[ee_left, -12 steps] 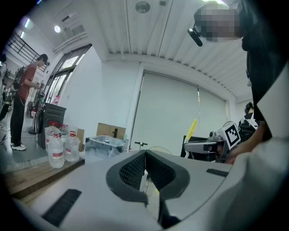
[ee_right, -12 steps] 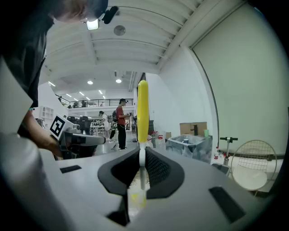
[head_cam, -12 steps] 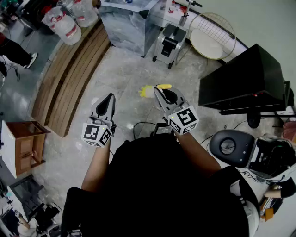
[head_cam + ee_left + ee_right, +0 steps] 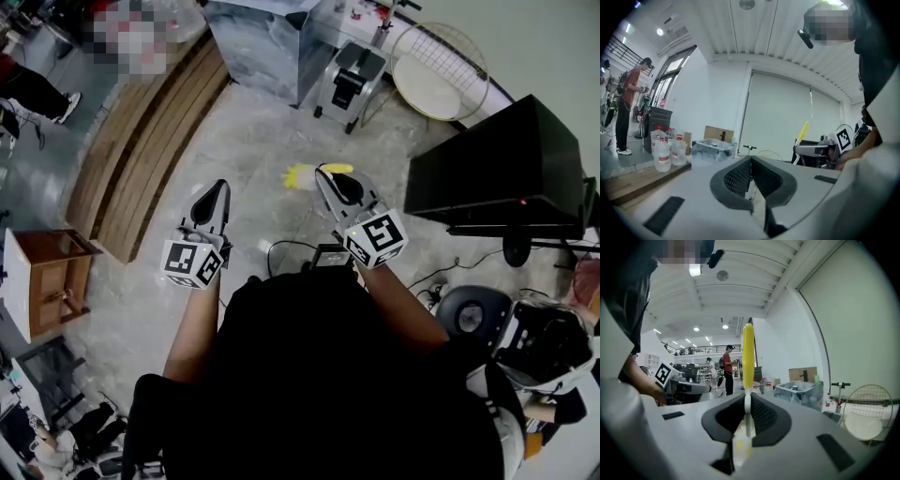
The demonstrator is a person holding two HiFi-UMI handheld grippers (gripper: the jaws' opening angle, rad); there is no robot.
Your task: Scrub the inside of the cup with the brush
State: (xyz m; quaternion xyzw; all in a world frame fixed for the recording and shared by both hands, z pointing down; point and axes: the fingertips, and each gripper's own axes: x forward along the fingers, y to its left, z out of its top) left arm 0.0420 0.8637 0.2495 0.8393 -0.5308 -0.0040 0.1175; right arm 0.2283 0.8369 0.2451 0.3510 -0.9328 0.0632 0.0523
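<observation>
Two grippers hover over the floor [image 4: 253,141]: the left gripper [image 4: 219,191] has its jaws pressed together on nothing, and the right gripper [image 4: 325,178] clamps one yellow-handled brush [image 4: 748,350], whose handle points forward beyond the jaws.

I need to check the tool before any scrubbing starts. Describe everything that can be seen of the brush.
The brush has a smooth yellow handle, plastic by its look, that narrows into a thin white neck. The right gripper is shut on that neck, its dark ribbed pads pressing it from both sides. The handle stands up past the jaw tips. Pale yellow bristles show below the jaws, blurred. Nothing else touches it.
</observation>
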